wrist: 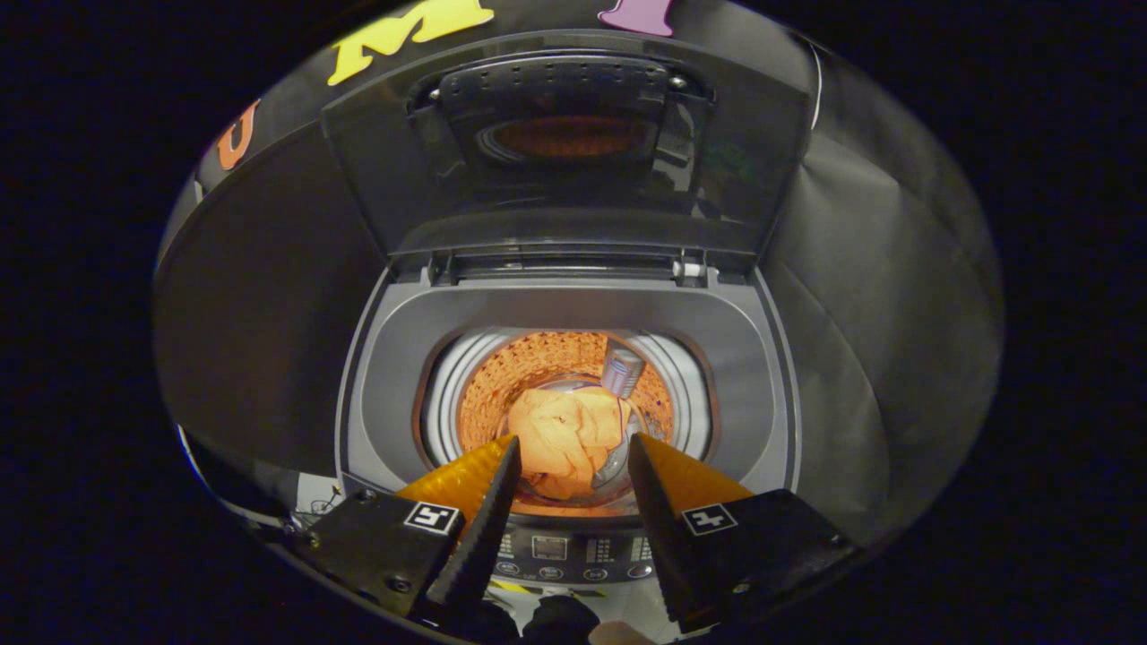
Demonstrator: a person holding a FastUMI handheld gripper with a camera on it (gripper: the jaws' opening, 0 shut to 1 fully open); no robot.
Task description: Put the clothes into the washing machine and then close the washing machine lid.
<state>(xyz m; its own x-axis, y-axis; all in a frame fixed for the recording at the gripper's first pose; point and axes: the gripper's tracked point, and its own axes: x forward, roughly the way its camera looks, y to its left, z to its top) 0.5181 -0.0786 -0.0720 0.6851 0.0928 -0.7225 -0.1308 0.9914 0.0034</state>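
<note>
Spread wide and gripping nothing, the hand-held gripper (572, 452) hovered over the clothes (566, 439) in the drum, with the raised lid (564, 152) directly beyond.

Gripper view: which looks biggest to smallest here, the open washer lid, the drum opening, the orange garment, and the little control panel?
1. washing machine lid, standing open
2. drum opening
3. orange garment inside the drum
4. control panel

The panel is partly hidden by the open gripper, so its rank is unsure.
</note>
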